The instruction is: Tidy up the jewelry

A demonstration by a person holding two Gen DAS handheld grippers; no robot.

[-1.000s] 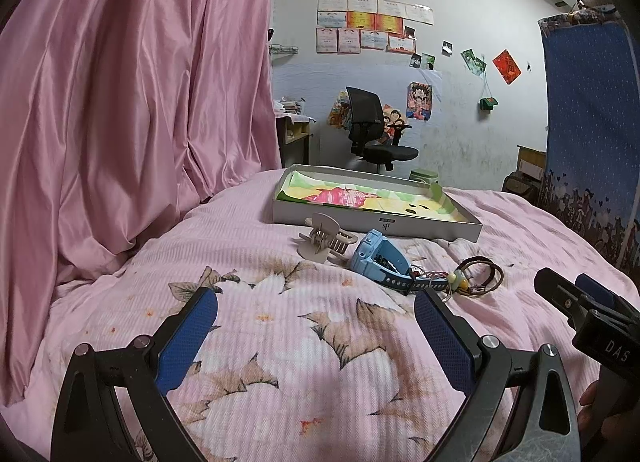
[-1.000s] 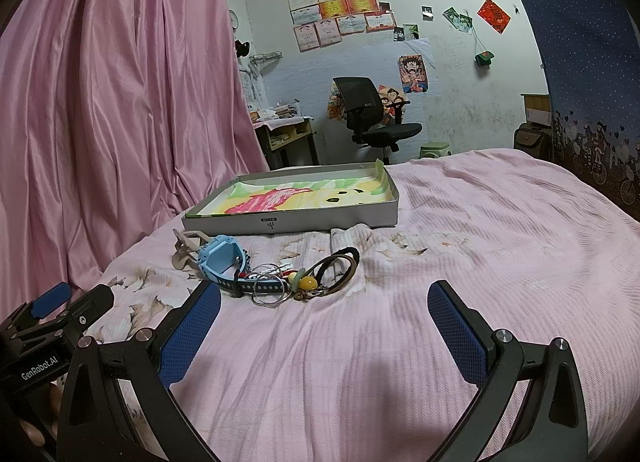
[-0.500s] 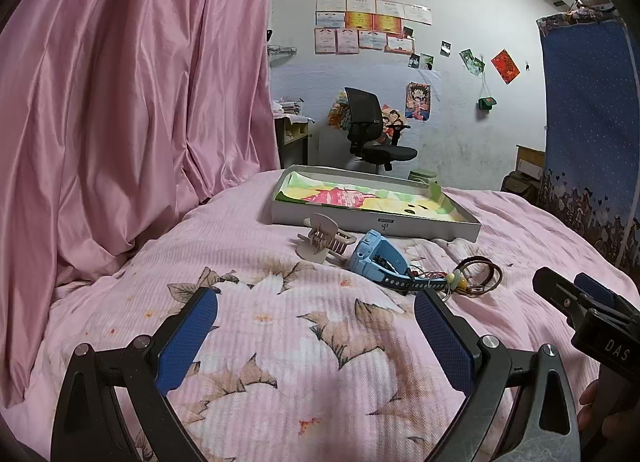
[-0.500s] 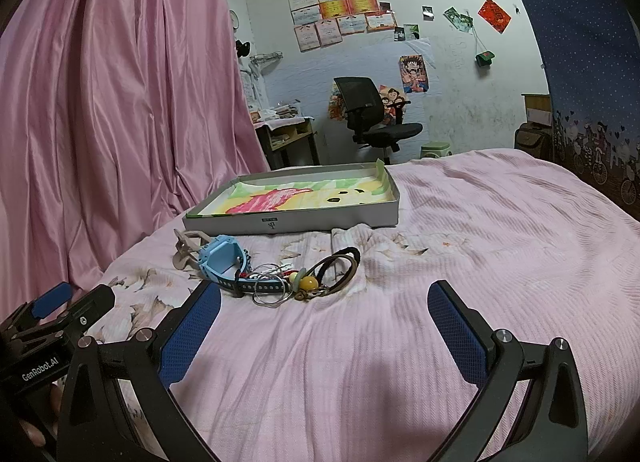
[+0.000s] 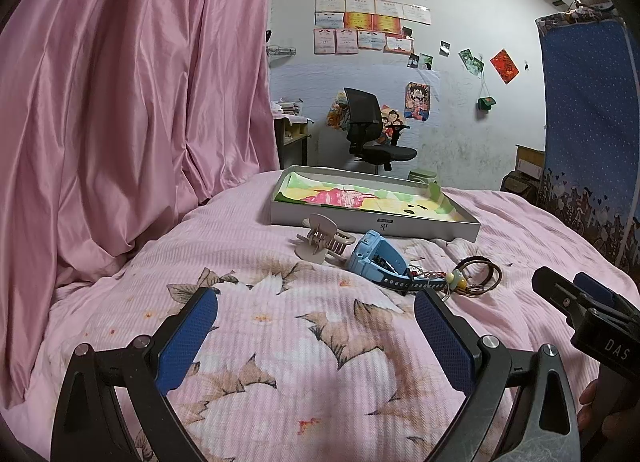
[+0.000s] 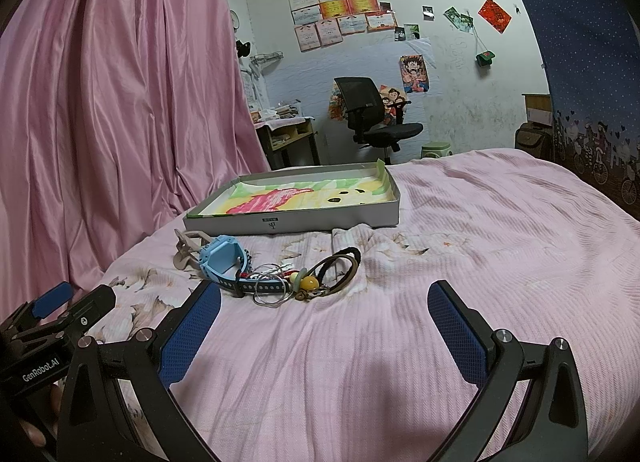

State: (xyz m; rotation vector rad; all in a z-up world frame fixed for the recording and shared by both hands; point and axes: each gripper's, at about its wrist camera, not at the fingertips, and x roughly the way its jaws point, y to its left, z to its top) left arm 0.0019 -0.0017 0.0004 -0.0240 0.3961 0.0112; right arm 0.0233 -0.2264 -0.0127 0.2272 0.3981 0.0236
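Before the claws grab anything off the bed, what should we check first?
1. Left claw open, holding nothing: ok.
2. Right claw open, holding nothing: ok.
3. Box open with room inside: ok.
4. Blue watch free of the bracelets: not ok, its strap lies among the rings and cords.
5. Hair clip lying apart from the watch: cannot tell.

Both tongs, left tongs and right tongs, are black frames with blue textured pads, silver screws and white lettering.
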